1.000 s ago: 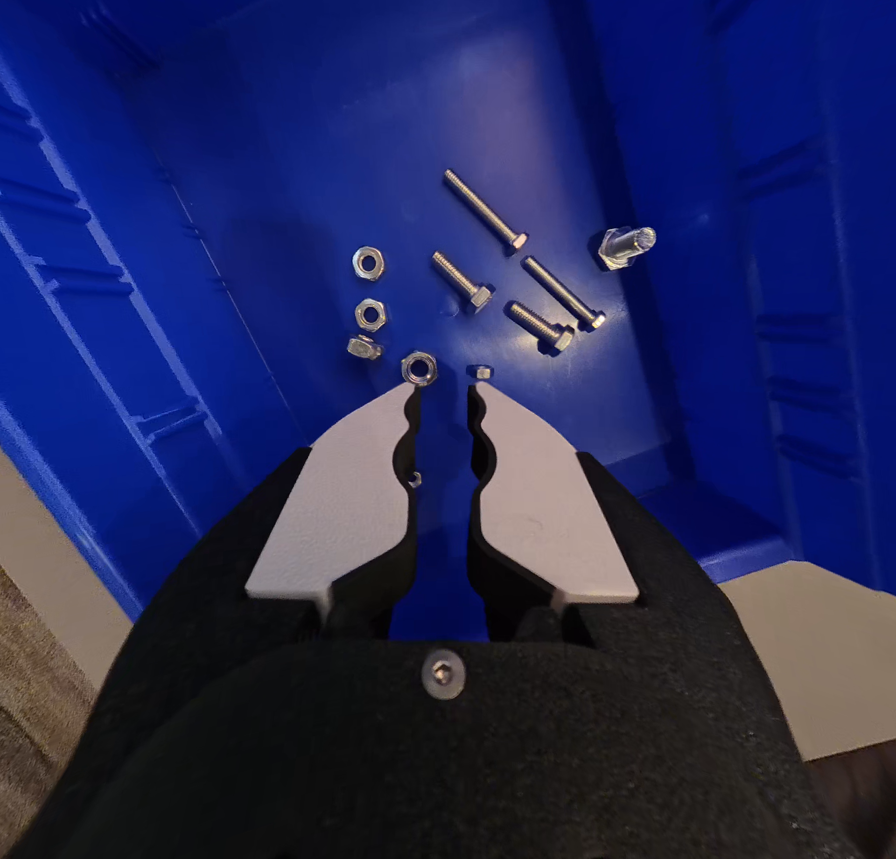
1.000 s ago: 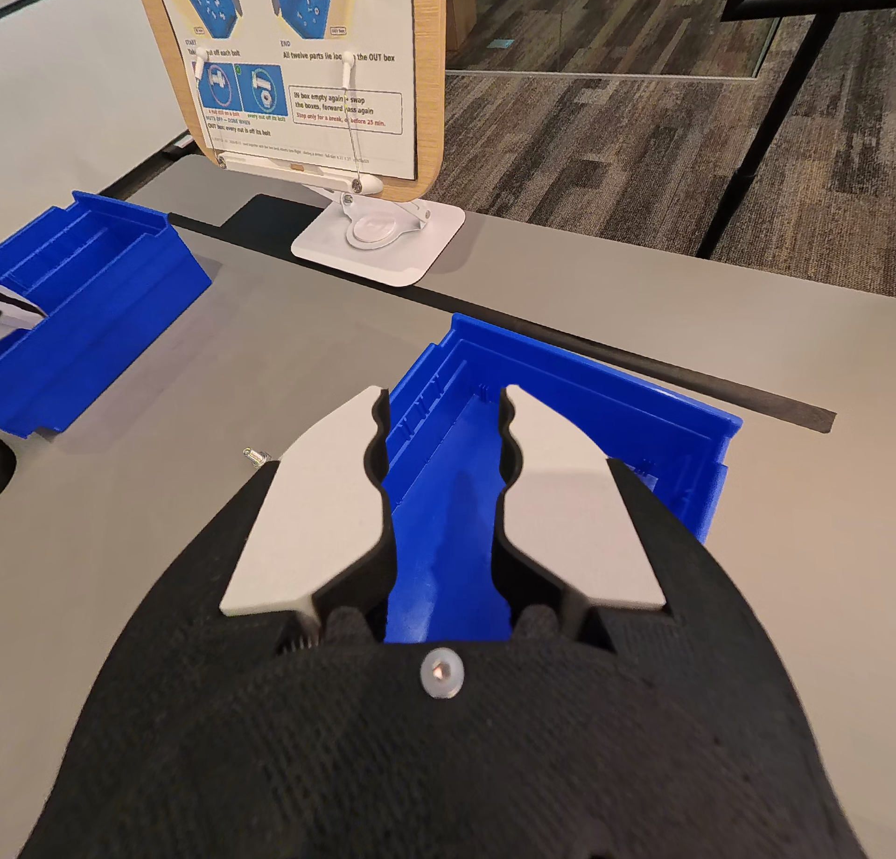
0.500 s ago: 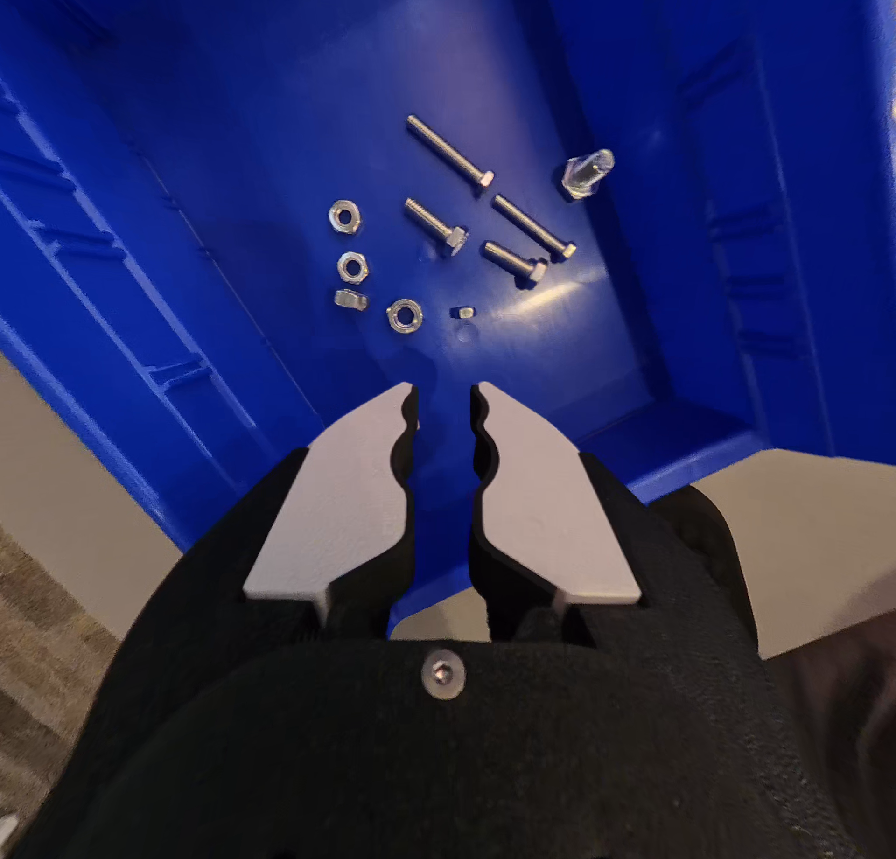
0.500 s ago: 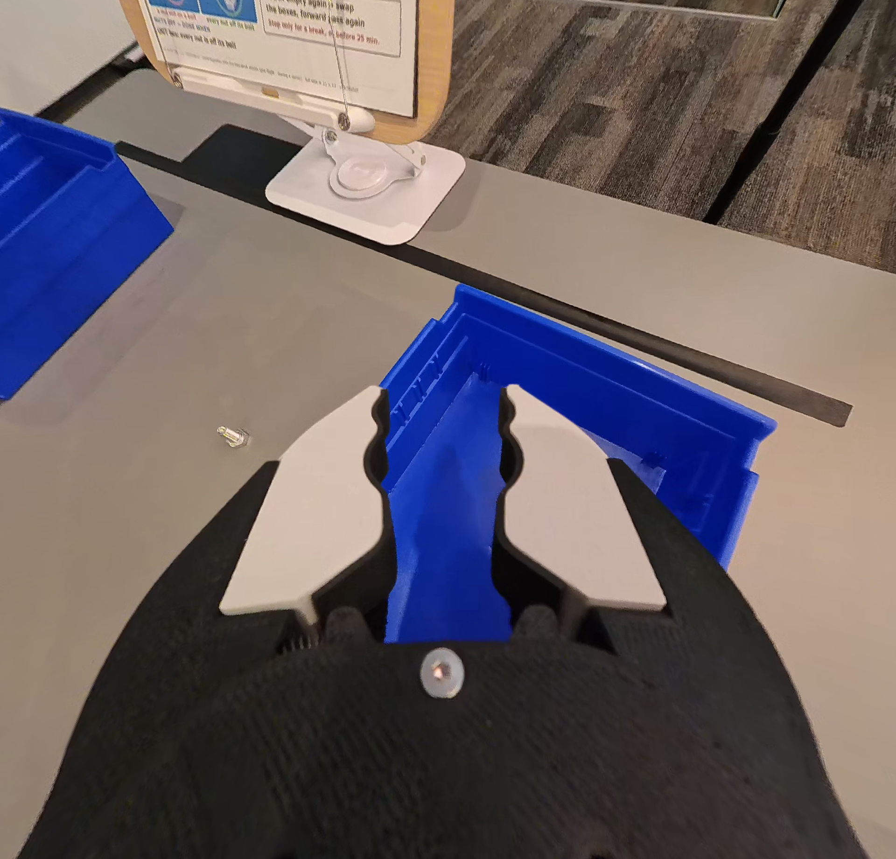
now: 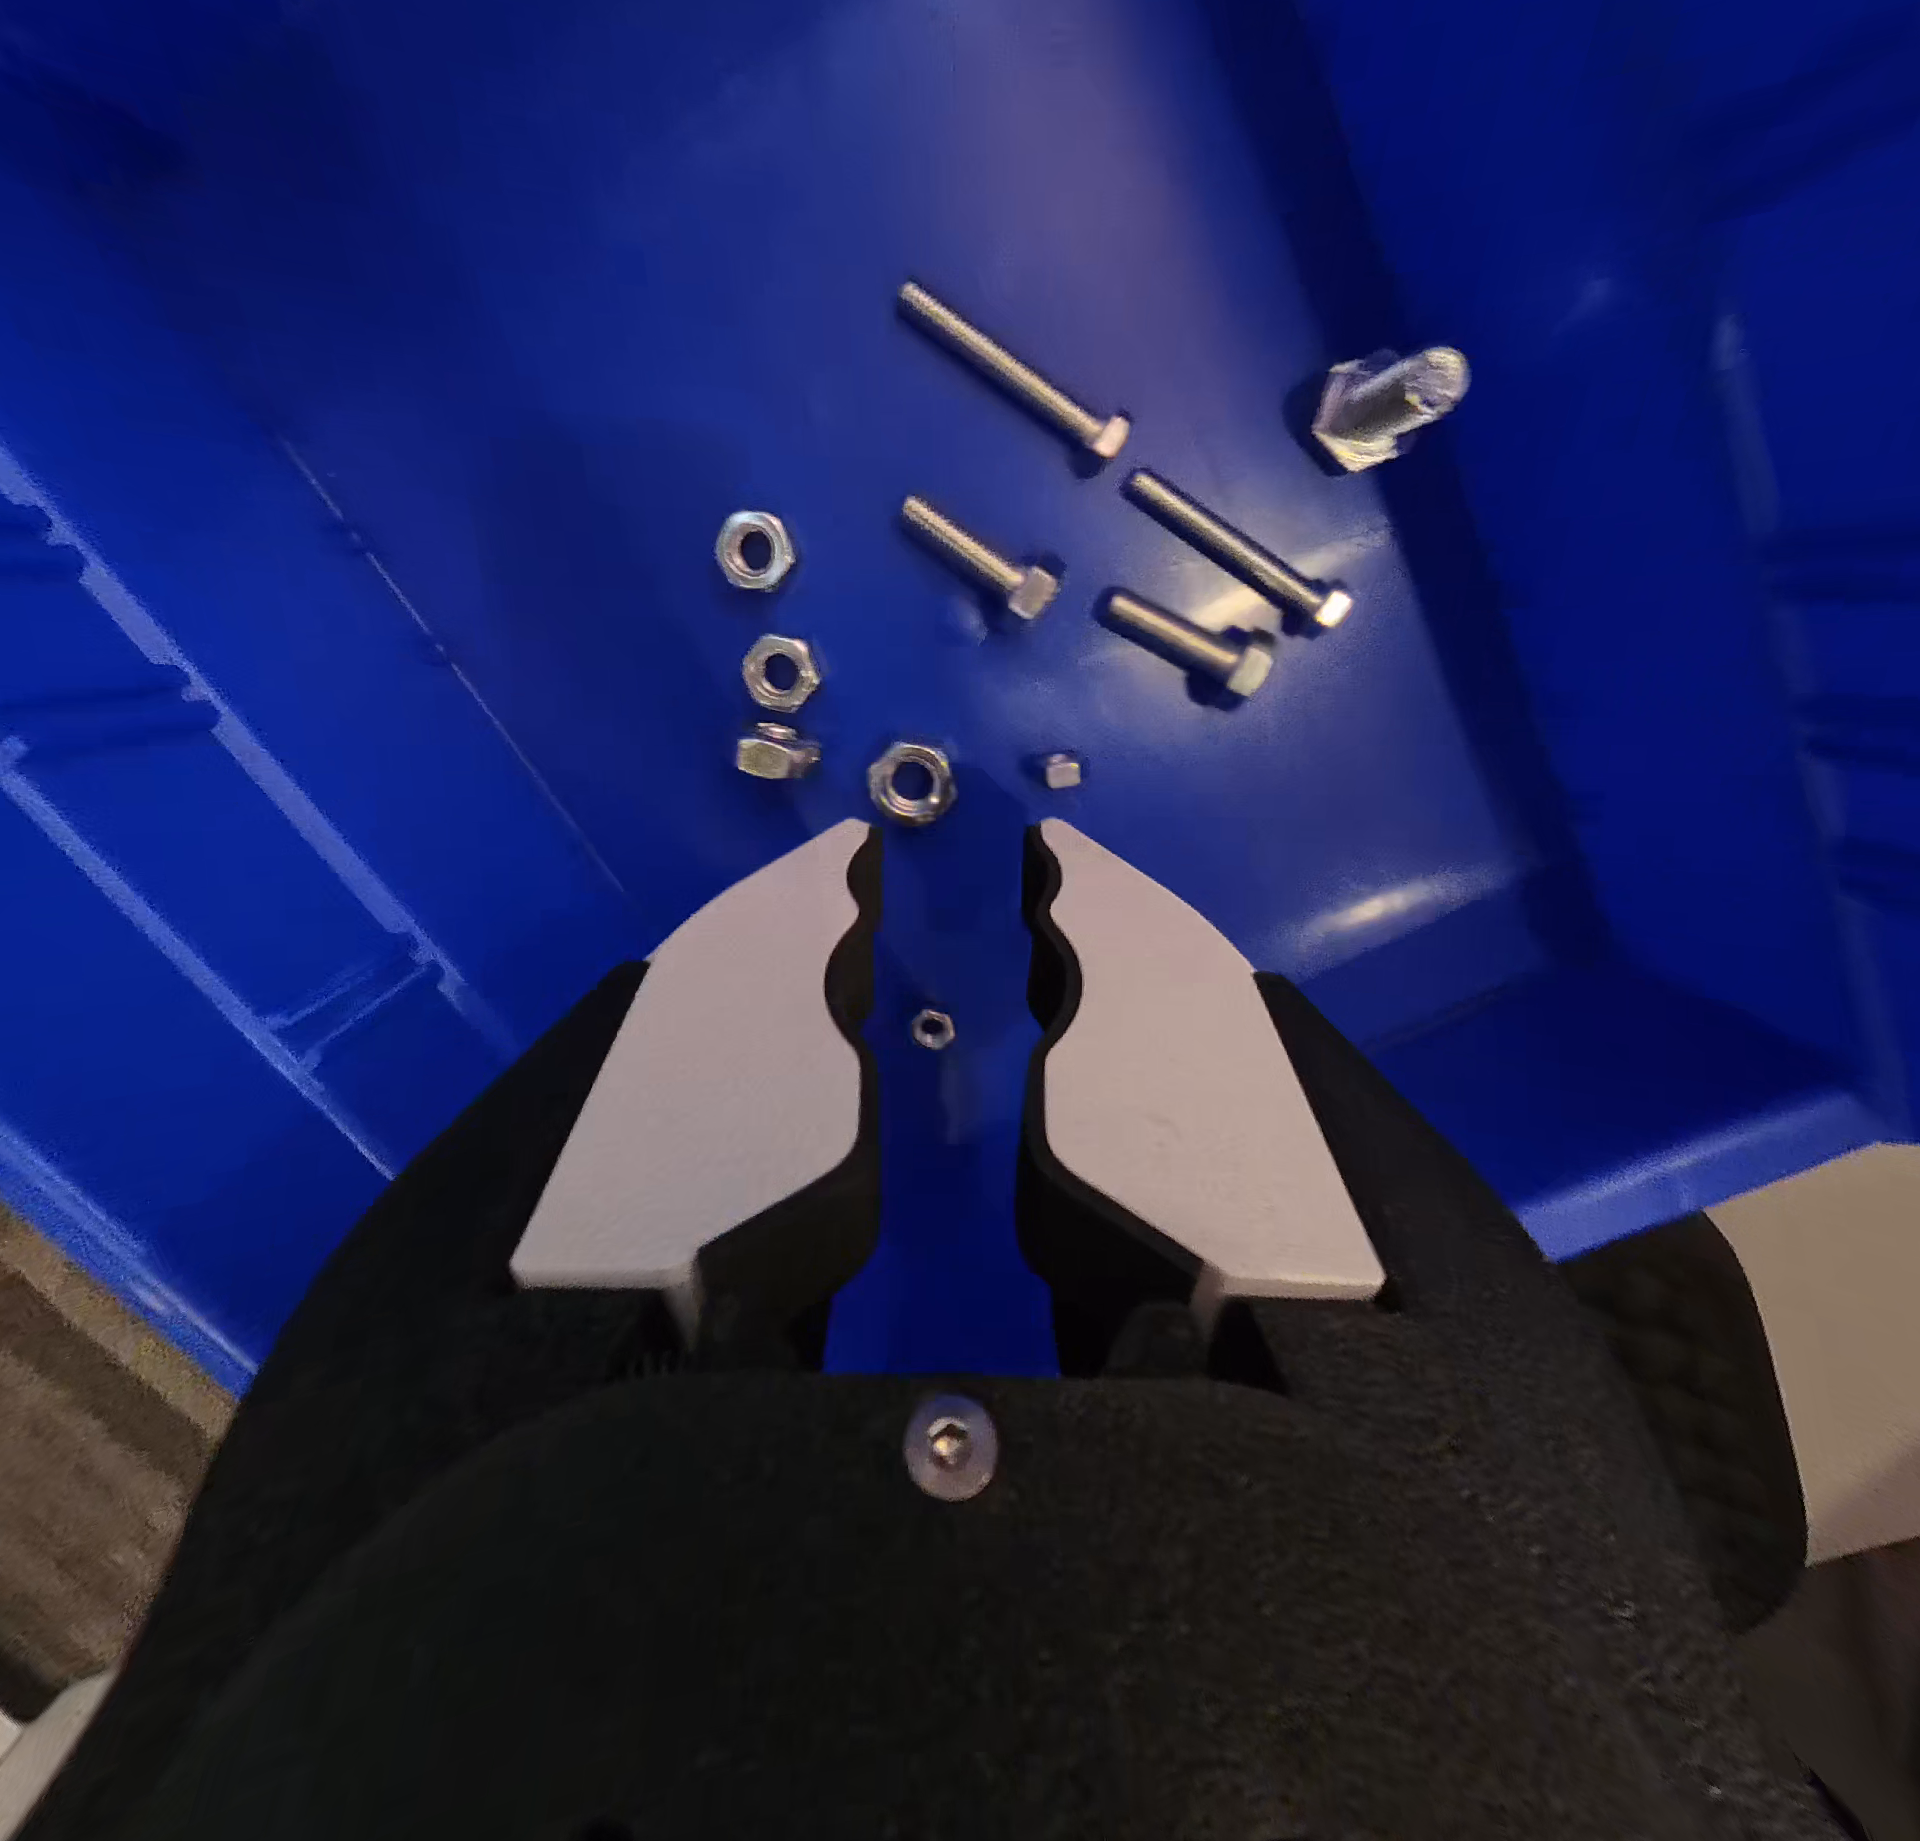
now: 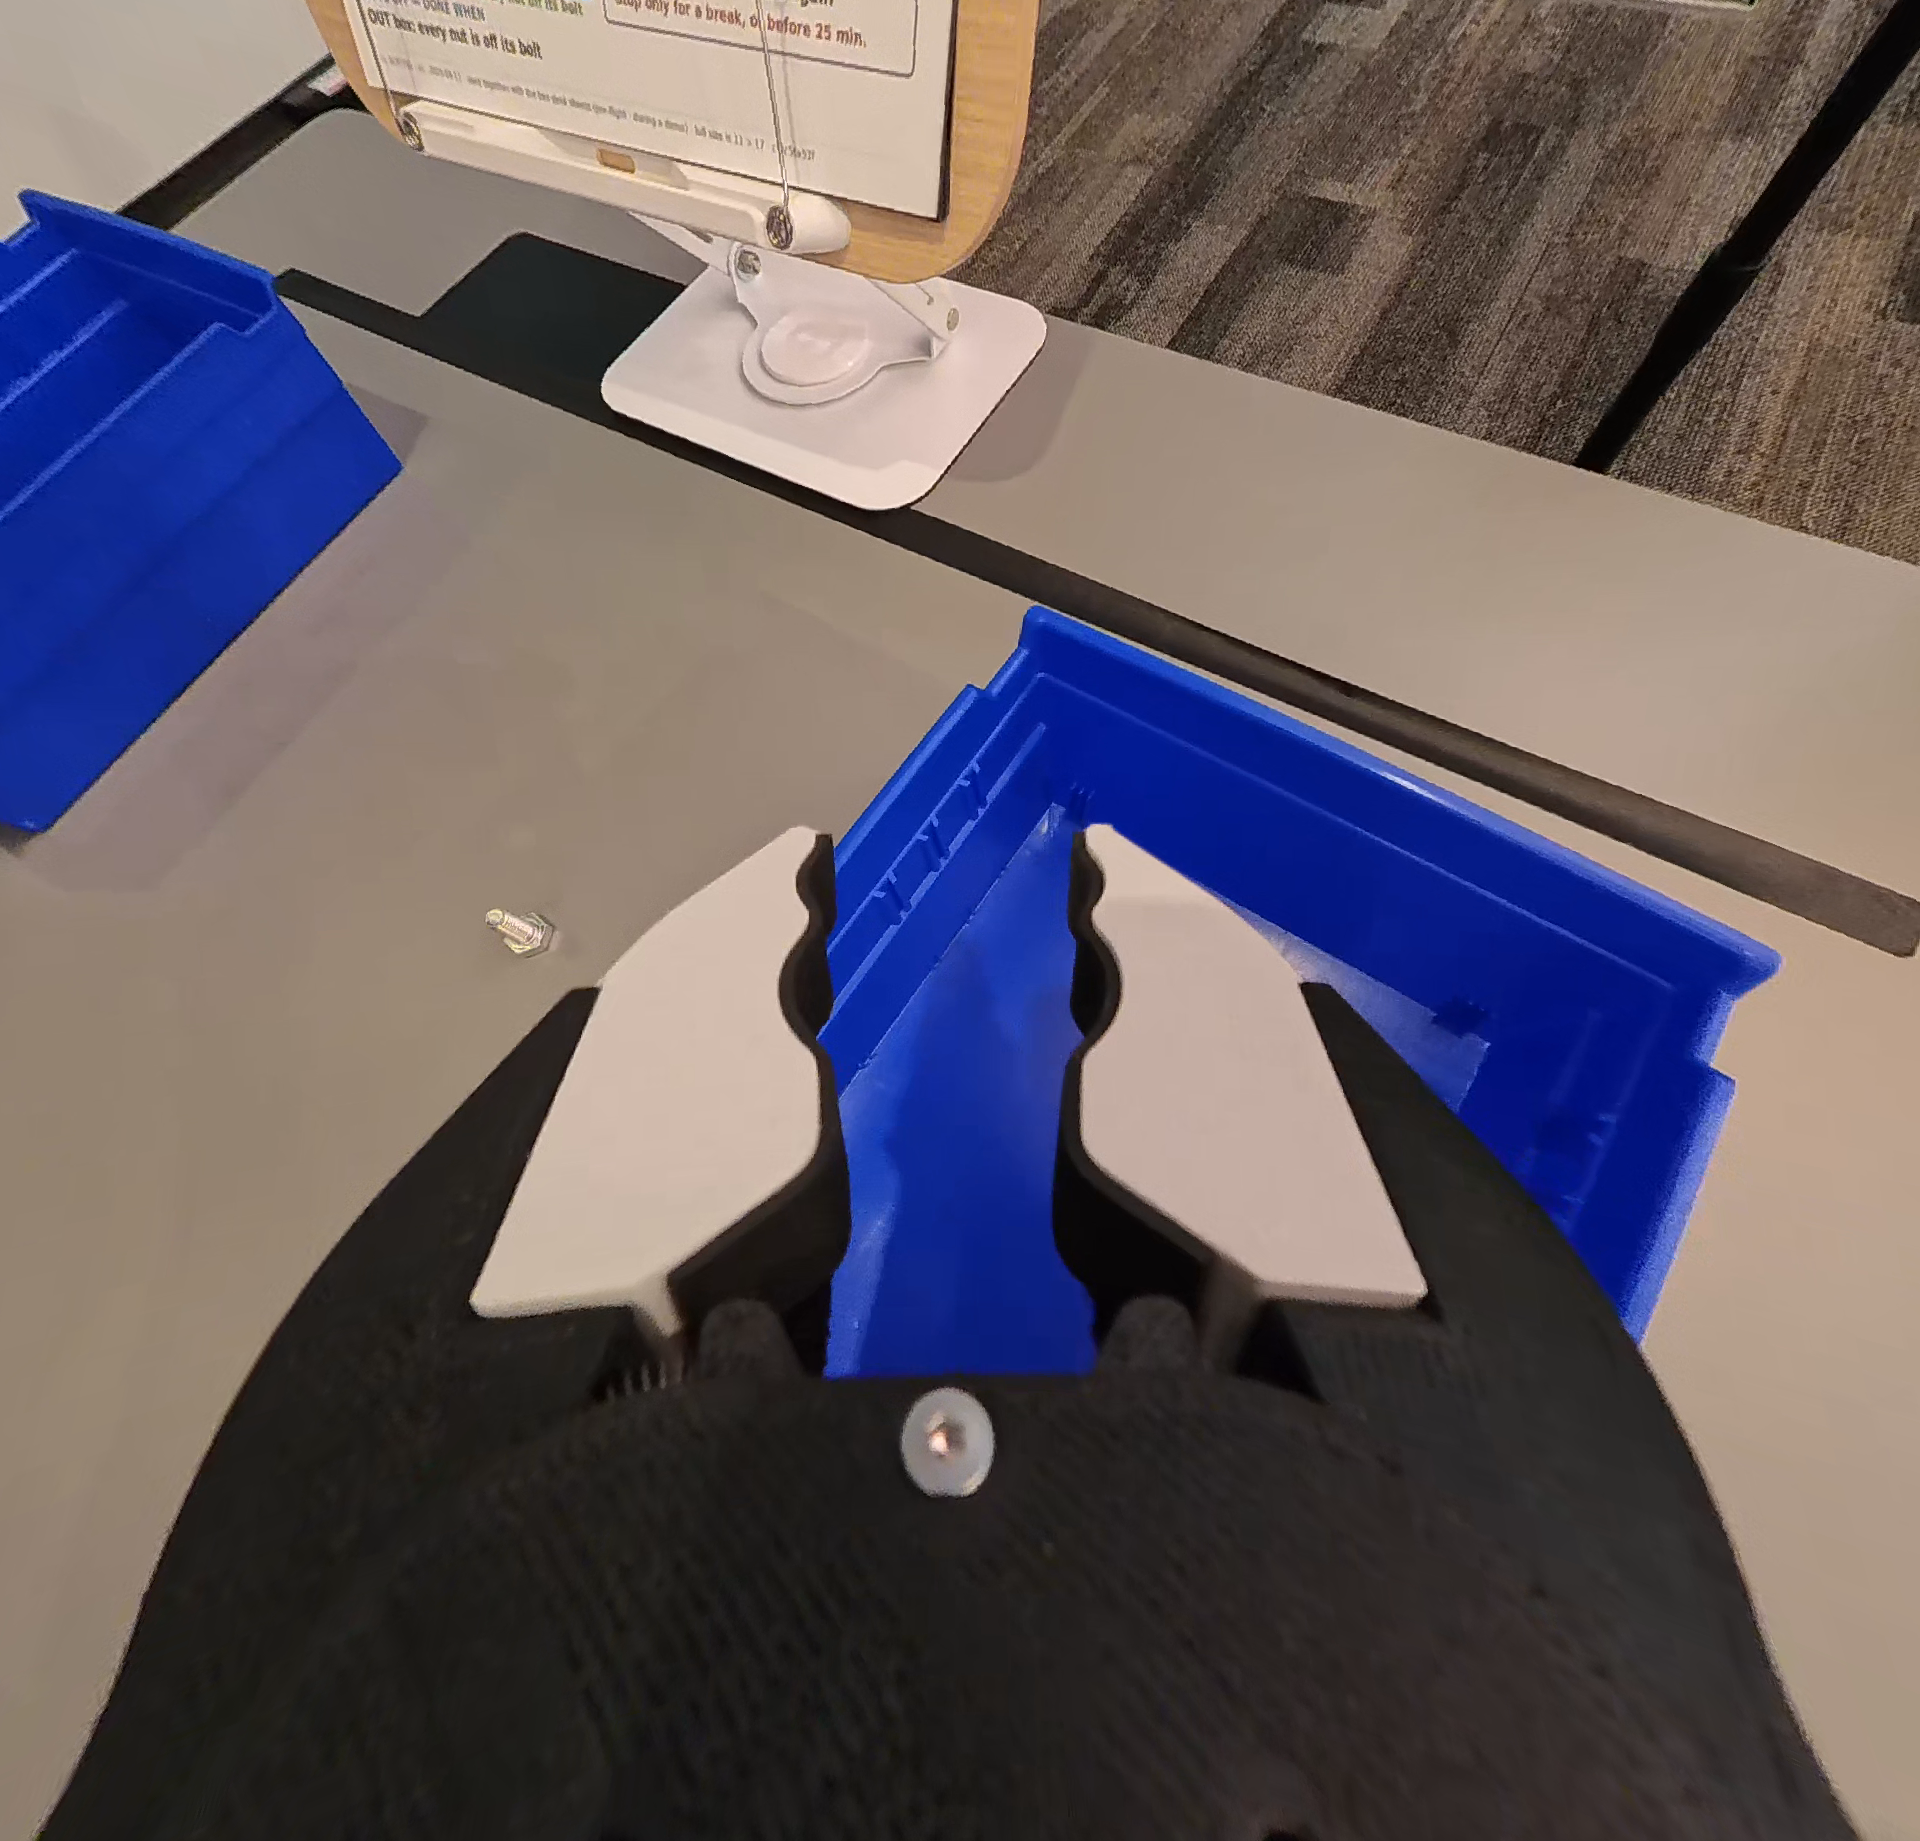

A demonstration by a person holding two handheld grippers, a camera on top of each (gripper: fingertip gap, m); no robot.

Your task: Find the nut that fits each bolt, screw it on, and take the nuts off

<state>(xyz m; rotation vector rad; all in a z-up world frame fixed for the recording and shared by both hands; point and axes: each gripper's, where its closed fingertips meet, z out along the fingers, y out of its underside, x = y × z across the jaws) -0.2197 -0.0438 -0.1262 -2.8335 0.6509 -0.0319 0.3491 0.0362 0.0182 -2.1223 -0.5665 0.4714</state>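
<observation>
Left wrist view: the left tool (image 5: 951, 827) hangs over a blue box (image 5: 312, 544), its two sides apart and holding nothing. Bolts (image 5: 1013, 375) and nuts (image 5: 756, 551) lie on the box floor, and one tiny nut (image 5: 932, 1029) sits between the sides.

Right wrist view: the right tool (image 6: 951, 835) is apart and empty over another blue box (image 6: 1351, 835). One small bolt (image 6: 520, 929) lies on the gray table (image 6: 623, 648).

Left gripper (image 5: 953, 830) and right gripper (image 6: 951, 835) both point downward, fingers parted, holding nothing.

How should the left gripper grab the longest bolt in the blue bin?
Grip the longest bolt mid-shank, coming straight down with the left gripper turned so its fingers straddle the shank. It lies flat and diagonal, its shank clear of the other bolts; the head sits close to a neighbouring bolt.
</observation>
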